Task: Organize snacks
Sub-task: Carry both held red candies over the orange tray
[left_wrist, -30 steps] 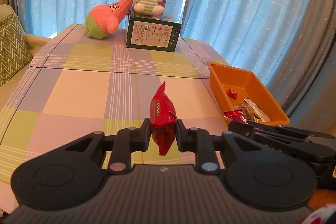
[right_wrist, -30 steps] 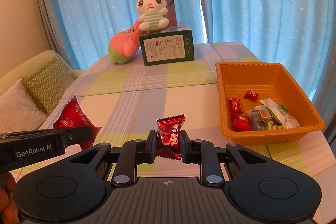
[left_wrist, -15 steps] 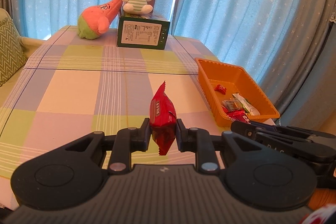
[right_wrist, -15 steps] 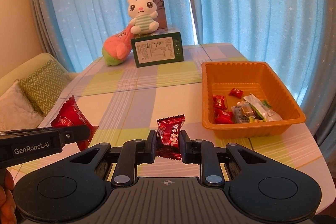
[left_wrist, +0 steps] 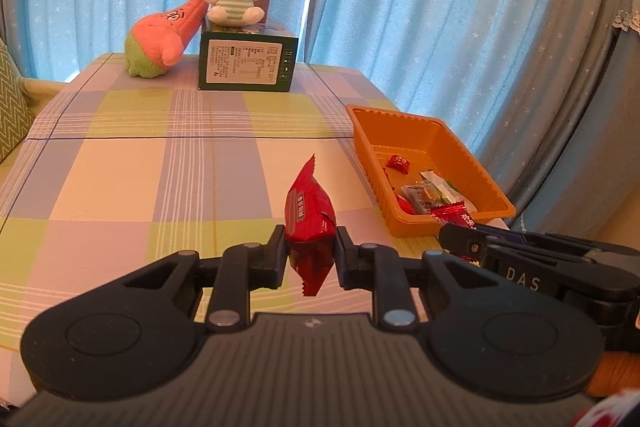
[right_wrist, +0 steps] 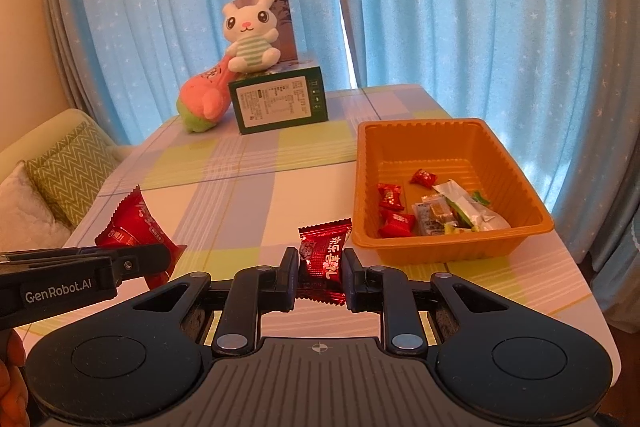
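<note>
My left gripper (left_wrist: pixel 311 251) is shut on a red snack packet (left_wrist: pixel 309 214), held above the checked tablecloth left of the orange tray (left_wrist: pixel 416 227). My right gripper (right_wrist: pixel 321 269) is shut on a dark red wrapped candy (right_wrist: pixel 325 255), just left of the tray's near corner (right_wrist: pixel 452 251). The tray holds several red candies and clear-wrapped snacks. The left gripper and its red packet (right_wrist: pixel 134 231) also show at the left of the right wrist view. The right gripper's candy (left_wrist: pixel 456 215) shows at the right of the left wrist view.
At the table's far end stand a green box (right_wrist: pixel 280 103), a white bunny plush (right_wrist: pixel 250 35) on it, and a pink-green plush (right_wrist: pixel 202 99). Blue curtains hang behind. A sofa with cushions (right_wrist: pixel 60 179) lies left of the table. The table edge (right_wrist: pixel 576 267) is just right of the tray.
Both grippers have drawn back and up from the table while keeping hold of their snacks. The tray and plush toys look smaller and farther away.
</note>
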Motion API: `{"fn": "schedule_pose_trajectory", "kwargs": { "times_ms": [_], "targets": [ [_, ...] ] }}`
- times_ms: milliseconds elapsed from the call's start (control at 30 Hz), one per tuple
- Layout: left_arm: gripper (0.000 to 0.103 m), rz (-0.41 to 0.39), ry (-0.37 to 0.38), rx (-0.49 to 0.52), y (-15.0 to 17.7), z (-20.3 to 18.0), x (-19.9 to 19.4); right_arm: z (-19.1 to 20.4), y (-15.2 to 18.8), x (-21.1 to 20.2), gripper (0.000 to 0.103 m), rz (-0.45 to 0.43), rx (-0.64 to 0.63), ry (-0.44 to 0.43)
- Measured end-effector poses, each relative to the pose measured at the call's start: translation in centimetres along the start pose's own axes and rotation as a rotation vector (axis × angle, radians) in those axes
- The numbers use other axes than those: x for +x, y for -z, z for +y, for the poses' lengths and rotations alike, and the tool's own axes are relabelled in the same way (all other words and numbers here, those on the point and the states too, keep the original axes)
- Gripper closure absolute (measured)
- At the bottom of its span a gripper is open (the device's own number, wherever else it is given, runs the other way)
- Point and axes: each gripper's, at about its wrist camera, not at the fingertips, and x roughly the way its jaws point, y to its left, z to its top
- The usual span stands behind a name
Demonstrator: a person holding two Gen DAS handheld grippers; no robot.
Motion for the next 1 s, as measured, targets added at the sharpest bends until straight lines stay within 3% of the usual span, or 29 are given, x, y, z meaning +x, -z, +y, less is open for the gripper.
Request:
{"fn": "schedule_pose_trajectory", "kwargs": {
  "times_ms": [1000],
  "targets": [
    [0.082,0.028,0.145,0.100,-2.0,-7.1,4.6,-6.8,-1.2,-0.6,0.080,-0.019,0.092,0.120]
  ]
}}
